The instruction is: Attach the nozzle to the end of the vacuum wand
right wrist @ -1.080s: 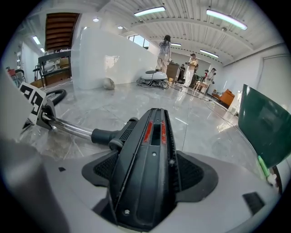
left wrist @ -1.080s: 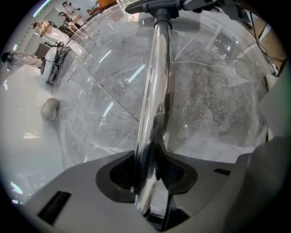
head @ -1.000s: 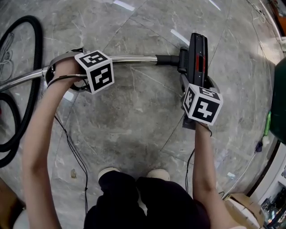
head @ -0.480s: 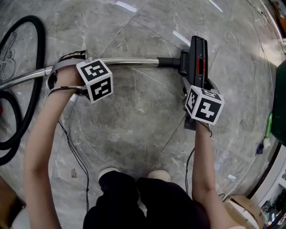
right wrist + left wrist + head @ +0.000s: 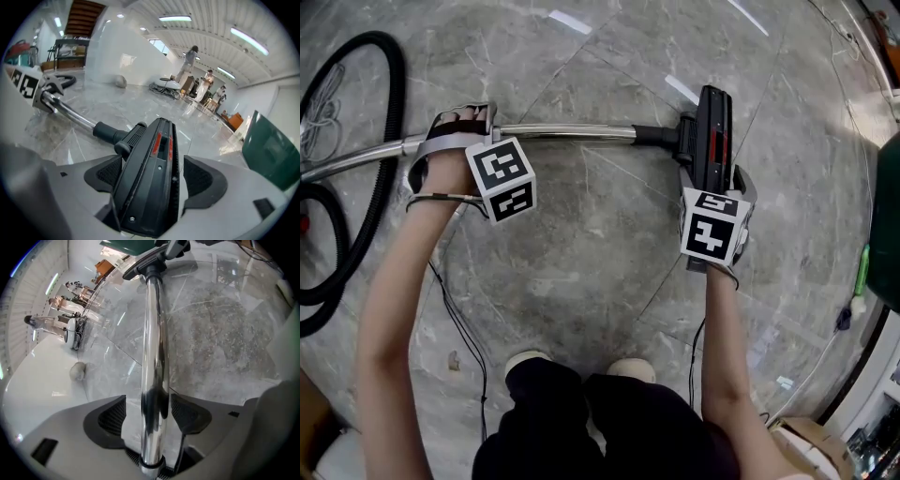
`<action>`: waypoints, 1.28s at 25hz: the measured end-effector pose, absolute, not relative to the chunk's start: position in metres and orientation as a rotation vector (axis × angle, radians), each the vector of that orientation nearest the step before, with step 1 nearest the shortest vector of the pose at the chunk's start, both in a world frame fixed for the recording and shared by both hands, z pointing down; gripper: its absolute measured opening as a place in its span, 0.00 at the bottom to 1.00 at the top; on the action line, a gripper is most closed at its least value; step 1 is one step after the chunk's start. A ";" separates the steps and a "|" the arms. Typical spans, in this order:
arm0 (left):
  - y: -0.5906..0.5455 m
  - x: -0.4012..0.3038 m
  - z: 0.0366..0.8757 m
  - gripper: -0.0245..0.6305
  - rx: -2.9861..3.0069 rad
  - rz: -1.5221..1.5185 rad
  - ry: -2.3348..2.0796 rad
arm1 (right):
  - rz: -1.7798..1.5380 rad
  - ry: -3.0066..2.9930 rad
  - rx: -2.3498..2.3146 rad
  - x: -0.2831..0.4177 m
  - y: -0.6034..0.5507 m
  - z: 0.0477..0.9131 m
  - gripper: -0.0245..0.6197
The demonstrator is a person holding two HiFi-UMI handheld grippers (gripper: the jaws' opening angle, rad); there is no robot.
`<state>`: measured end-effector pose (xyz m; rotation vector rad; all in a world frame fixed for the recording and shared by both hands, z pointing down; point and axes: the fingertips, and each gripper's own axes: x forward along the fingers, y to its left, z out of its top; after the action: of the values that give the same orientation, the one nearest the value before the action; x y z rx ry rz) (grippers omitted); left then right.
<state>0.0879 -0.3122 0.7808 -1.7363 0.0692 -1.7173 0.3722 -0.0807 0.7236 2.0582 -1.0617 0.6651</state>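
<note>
A chrome vacuum wand [image 5: 572, 131] lies across the head view, and its black end [image 5: 656, 134] sits in the neck of the black nozzle [image 5: 713, 127] with red marks. My left gripper [image 5: 461, 120] straddles the wand [image 5: 152, 333] near its hose end. Its jaws are opening, and a gap shows between the left pad [image 5: 112, 416] and the tube. My right gripper [image 5: 712, 178] is shut on the nozzle [image 5: 150, 164], which fills the space between its pads. The wand [image 5: 70, 115] runs off to the left behind the nozzle's neck [image 5: 110, 132].
A black hose [image 5: 380, 122] loops over the stone floor at the left. A thin cable [image 5: 459, 319] trails past the person's feet [image 5: 581, 366]. A dark green object [image 5: 889, 216] stands at the right edge, with a cardboard box [image 5: 811, 436] at the bottom right. People stand far off.
My left gripper's jaws have parted from the wand and its cube has tipped downward. My right gripper has rolled a little while holding the nozzle. Wand and nozzle stay joined.
</note>
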 end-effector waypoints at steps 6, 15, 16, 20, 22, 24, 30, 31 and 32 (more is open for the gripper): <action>-0.301 0.087 0.765 0.50 -1.829 -1.674 0.121 | 0.654 -1.099 2.058 0.370 -0.081 0.715 0.67; -0.275 0.083 0.676 0.50 -2.354 -1.370 0.498 | 0.567 -1.355 2.120 0.339 -0.084 0.654 0.67; -0.266 0.084 0.665 0.49 -2.454 -1.317 0.514 | 0.575 -1.418 2.135 0.329 -0.085 0.646 0.67; -0.230 0.090 0.622 0.46 -2.852 -1.013 0.572 | 0.623 -1.734 2.206 0.288 -0.090 0.616 0.67; -0.213 0.093 0.606 0.38 -3.010 -0.834 0.617 | 0.643 -1.892 2.256 0.269 -0.090 0.602 0.67; -0.196 0.096 0.595 0.32 -3.116 -0.682 0.656 | 0.648 -2.024 2.275 0.250 -0.091 0.594 0.67; -0.153 0.095 0.587 0.07 -3.245 -0.418 0.782 | 0.646 -2.104 2.347 0.214 -0.087 0.597 0.12; -0.148 0.095 0.589 0.05 -3.256 -0.402 0.784 | 0.619 -2.107 2.328 0.207 -0.087 0.598 0.10; -0.143 0.096 0.592 0.05 -3.257 -0.399 0.784 | 0.582 -2.114 2.293 0.200 -0.088 0.599 0.09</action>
<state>0.0959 -0.1433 0.5923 -3.2572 0.7839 -0.3987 0.2000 -0.0879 0.5985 2.2929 -2.1144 0.5824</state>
